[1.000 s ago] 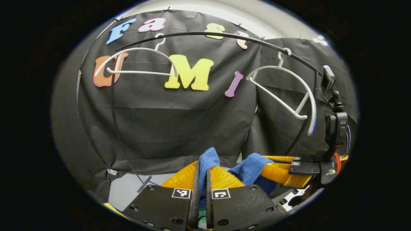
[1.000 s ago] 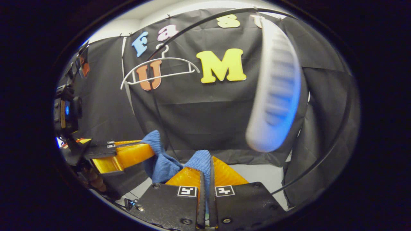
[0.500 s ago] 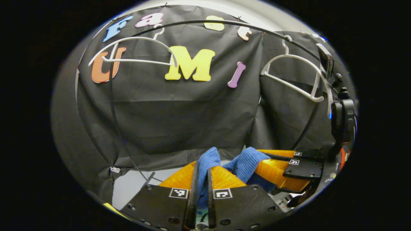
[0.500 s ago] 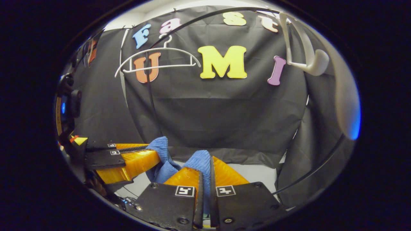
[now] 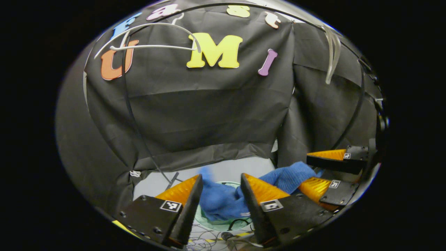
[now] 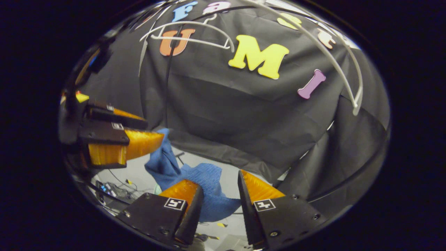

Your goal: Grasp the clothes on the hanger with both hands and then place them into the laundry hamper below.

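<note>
Left tool (image 5: 218, 195), right tool (image 6: 217, 195): both spread, blue cloth (image 5: 223, 204) loose; keep it over the hamper (image 5: 209, 221); withdraw upward.

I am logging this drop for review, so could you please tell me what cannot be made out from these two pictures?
- Pale green laundry hamper, left gripper view: the blue ribbed cloth and the open left gripper cover most of it.
- Cloth's lower edge, right gripper view: hidden behind the open right gripper.
- White plastic hanger, left gripper view: blurred.

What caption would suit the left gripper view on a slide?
Left gripper open, blue cloth dropping toward the green hamper below.
</note>
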The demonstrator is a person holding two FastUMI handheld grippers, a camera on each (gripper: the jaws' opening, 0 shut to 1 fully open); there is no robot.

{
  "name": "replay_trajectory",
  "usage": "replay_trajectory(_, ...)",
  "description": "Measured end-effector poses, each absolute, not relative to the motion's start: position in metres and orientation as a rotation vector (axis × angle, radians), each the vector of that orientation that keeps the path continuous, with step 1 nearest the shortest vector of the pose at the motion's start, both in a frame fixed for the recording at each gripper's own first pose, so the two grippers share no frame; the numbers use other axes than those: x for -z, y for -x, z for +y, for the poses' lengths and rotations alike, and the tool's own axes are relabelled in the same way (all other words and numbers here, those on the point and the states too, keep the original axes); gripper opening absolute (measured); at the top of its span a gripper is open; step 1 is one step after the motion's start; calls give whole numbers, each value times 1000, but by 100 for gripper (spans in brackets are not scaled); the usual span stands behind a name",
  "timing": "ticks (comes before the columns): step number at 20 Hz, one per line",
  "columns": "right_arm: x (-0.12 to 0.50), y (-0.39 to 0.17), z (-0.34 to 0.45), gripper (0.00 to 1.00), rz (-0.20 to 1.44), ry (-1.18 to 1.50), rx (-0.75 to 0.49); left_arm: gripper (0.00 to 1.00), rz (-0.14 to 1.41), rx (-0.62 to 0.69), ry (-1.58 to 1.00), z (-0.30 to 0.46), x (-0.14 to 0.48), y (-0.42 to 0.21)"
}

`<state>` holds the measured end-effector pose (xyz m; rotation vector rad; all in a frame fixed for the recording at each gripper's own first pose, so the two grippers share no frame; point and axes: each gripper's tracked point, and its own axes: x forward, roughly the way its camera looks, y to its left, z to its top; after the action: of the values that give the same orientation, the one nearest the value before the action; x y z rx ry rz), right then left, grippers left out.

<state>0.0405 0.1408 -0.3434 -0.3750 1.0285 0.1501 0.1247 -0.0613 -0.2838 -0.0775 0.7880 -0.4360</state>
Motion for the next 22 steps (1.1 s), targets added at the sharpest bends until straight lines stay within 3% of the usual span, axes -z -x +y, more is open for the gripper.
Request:
replay_trajectory(1,345,-36,148,58,1047,367,-179,93,791,429,84,-59,283,-125)
replay_trajectory(3,343,-34,149,58,1050,393,-201,85,791,418,78,-58,284,-125)
replay_trajectory(7,322,-50,147,59,985,456,-211,85,837,401,78,-51,301,-112)
replay_trajectory(12,296,-48,138,59,870,294,-202,85,837,384,80,-47,296,-101)
replay_trajectory(20,197,-34,94,60,629,192,-186,85,688,340,60,-47,224,-82)
replay_trajectory(21,186,-34,88,71,605,183,-181,85,663,335,59,-49,213,-81)
replay_trajectory(22,178,-33,81,72,581,177,-174,85,641,331,55,-49,201,-80)
